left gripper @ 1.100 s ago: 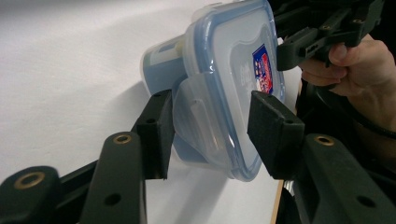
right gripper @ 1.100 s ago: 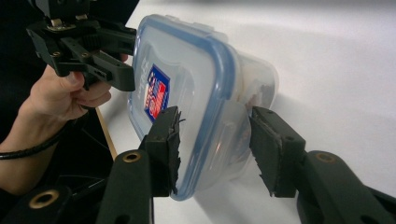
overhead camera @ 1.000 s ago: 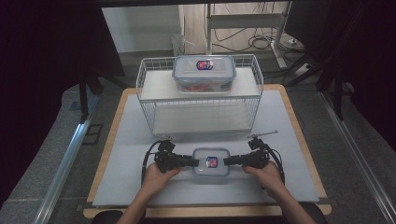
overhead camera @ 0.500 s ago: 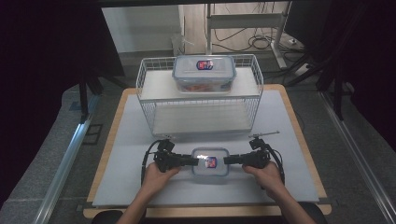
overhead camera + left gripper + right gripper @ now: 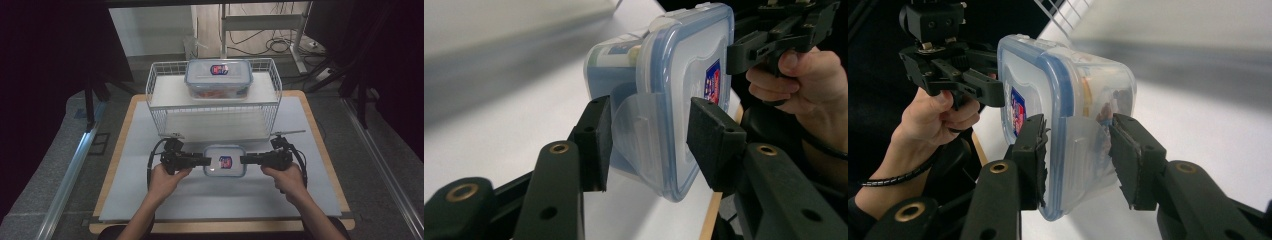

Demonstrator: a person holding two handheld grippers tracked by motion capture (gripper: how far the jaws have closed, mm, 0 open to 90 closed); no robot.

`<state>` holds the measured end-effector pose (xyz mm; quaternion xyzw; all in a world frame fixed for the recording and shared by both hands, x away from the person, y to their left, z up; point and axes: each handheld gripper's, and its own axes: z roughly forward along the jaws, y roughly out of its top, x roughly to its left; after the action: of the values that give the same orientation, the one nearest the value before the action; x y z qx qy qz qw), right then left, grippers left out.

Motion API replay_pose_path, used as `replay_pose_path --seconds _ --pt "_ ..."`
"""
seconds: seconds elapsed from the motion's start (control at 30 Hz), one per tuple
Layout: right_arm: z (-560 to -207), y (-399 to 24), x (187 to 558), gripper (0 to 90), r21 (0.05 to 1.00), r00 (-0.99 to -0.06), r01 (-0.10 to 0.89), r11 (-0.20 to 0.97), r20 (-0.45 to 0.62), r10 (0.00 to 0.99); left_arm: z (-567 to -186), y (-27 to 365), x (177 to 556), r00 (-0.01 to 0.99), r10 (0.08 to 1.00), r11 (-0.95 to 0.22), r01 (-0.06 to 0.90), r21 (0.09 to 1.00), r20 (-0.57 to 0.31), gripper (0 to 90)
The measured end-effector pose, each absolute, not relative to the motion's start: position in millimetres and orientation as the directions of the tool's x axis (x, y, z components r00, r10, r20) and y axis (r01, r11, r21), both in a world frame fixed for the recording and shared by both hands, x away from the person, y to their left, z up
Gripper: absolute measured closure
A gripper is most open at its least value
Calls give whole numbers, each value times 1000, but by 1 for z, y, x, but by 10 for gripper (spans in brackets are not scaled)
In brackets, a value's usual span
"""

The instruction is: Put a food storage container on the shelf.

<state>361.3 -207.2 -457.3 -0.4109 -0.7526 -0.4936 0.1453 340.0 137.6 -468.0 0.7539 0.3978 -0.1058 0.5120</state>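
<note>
While both claws grip it, box (image 5: 225, 161) holds food, prob.

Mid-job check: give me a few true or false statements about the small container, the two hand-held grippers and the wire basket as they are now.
1. Both hand-held grippers, left and right, clamp opposite ends of the small container. True.
2. The small container has no lid. False: a blue-rimmed lid is on it.
3. A larger container sits on the wire basket. True.
4. The small container is inside the wire basket. False: it is in front of the basket, between the hand-held grippers.
</note>
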Motion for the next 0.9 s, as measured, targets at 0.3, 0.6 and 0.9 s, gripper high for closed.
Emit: replay_pose_path --seconds 0.3,0.6,0.9 --pt "-413 -202 368 586 697 -681 696 170 568 463 -421 144 346 704 498 -155 647 746 -507 545" --pt "-372 -196 379 585 741 -716 651 163 529 455 -380 150 356 726 507 -153 607 780 -465 544" --pt "-334 -193 393 584 776 -742 610 157 490 458 -343 152 371 737 510 -145 581 801 -443 545"
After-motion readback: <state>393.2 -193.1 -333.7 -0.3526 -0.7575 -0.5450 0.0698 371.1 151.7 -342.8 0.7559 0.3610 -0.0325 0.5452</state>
